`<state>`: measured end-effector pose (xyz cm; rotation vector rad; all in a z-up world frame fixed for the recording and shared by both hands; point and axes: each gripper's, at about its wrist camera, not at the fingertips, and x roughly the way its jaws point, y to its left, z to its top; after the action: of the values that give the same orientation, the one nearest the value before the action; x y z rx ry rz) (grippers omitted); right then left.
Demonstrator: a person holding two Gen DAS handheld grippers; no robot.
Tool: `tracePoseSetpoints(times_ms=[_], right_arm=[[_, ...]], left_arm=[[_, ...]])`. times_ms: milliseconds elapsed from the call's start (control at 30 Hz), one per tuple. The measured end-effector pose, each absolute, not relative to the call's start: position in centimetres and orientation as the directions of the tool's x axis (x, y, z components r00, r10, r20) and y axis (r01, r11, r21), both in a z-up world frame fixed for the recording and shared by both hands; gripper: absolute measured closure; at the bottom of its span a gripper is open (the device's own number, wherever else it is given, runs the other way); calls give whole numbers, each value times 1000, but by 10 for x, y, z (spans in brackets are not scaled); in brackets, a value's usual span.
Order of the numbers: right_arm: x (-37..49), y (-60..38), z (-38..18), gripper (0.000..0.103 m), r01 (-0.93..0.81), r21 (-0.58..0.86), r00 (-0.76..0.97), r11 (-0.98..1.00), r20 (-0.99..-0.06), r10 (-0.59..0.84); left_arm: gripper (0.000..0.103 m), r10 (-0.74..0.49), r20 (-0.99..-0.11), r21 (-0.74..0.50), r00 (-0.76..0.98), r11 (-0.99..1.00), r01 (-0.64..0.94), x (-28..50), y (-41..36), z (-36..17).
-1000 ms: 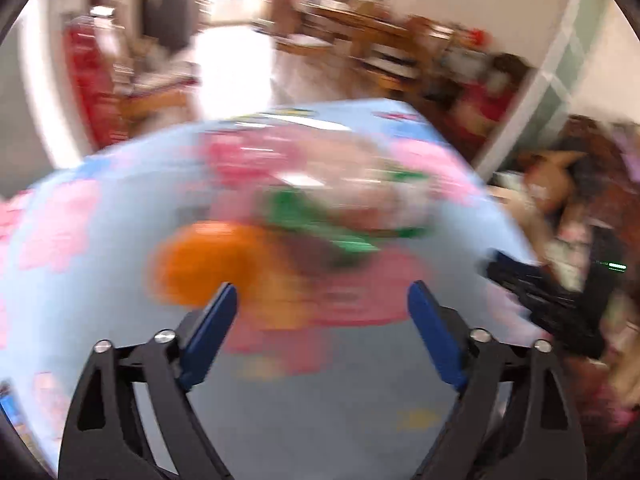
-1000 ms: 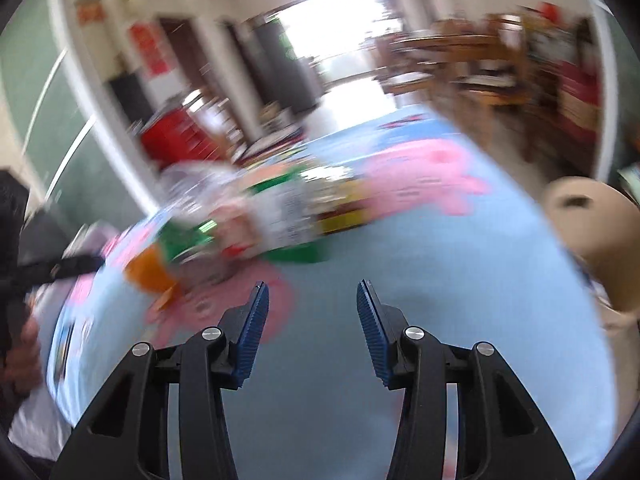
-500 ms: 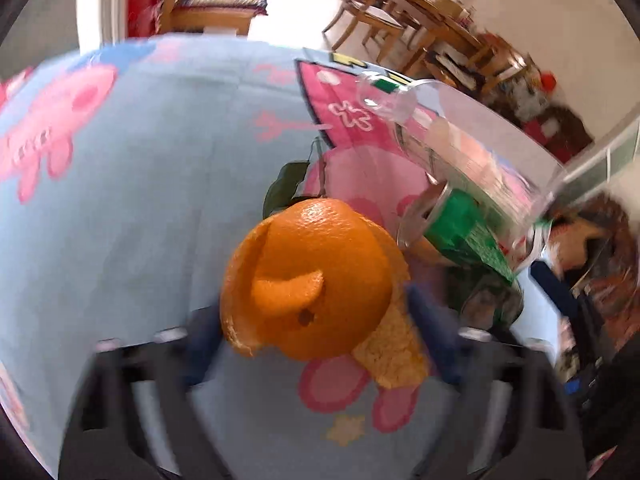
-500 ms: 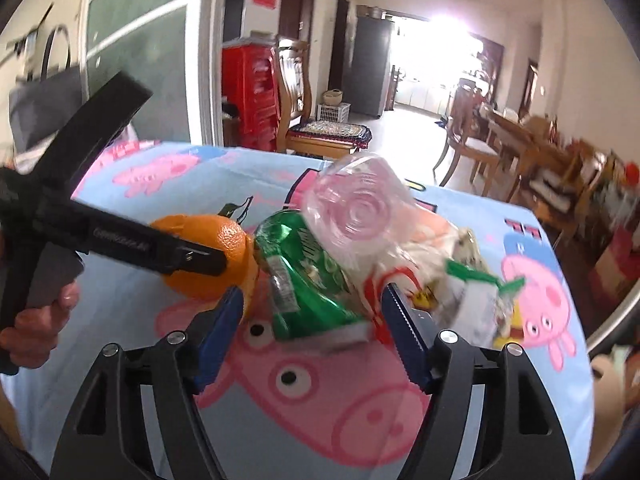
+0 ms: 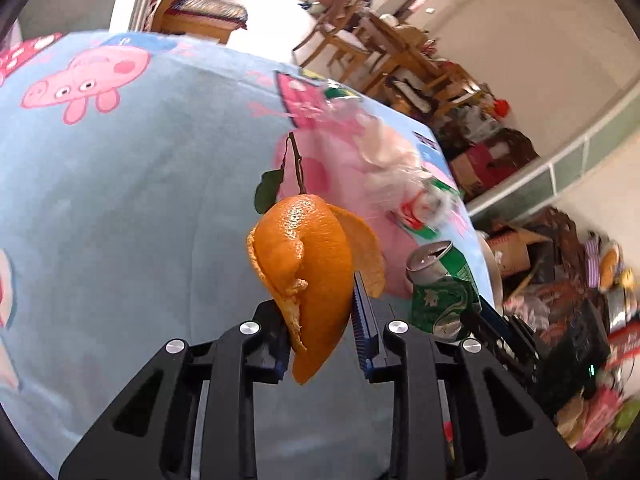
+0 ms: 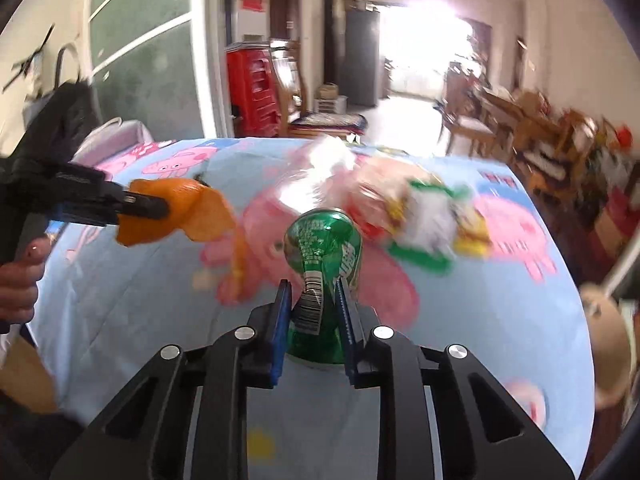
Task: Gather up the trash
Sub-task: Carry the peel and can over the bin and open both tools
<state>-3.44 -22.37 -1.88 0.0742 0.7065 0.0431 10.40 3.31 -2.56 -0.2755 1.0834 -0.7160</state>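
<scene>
Trash here means three things seen from the left wrist: an orange peel [image 5: 308,276], a crushed green can [image 5: 442,296] and a blurred heap of wrappers [image 5: 400,184]. From this view the left gripper [image 5: 320,320] has its jaws closing on the orange peel, pads pressing its sides, with the peel's stem and leaf standing up above them. Below the peel lies the counter [image 5: 120,200], covered in a pale blue cloth printed with pink cartoon pigs. Right of the peel, the green can sits between the blue pads of the right gripper [image 5: 476,312]. Beyond the peel the wrappers lie on the cloth. Past the counter's far edge stand wooden chairs and a table [image 5: 380,48], and clutter fills the floor to the right.

From the right wrist, the right gripper [image 6: 312,312] has its jaws closing on the green can [image 6: 322,264], pinching its dented middle. Left of the can, the left gripper [image 6: 156,206] holds the orange peel [image 6: 180,208] above the cloth, with a hand [image 6: 20,276] on its grip. Behind the can, wrappers [image 6: 408,212] are a blur on the counter [image 6: 520,340]. Farther behind the can are red plastic drawers [image 6: 252,84], a dark green wall panel and a bright doorway [image 6: 420,48].
</scene>
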Motion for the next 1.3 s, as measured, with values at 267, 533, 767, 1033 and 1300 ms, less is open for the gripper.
tracePoseSetpoints(times_ms=[267,533,767,1033,1300], right_arm=[[-72,-307,-34,84,195,339,702,921,-704,110],[-51,-340,-52,89,189,526,695,829,-669,265],[-83,-388,-31,93,197,691,828,695,-497,260],[-136,-496,-22,94,411,656,883,633,-458,-99],[-145,-569,-58,94,609,571,782,550,-547,-298]], left_arm=[[78,-715,-666,-512,210,644,569,57,-9,5],[78,-692,-702,-458,167,618,639,47,-57,2],[78,-691,-712,-436,129,578,690,60,-100,17],[78,-707,-707,-419,-13,403,814,72,-255,42],[71,-630,-771,-353,-93,301,886,56,-463,23]])
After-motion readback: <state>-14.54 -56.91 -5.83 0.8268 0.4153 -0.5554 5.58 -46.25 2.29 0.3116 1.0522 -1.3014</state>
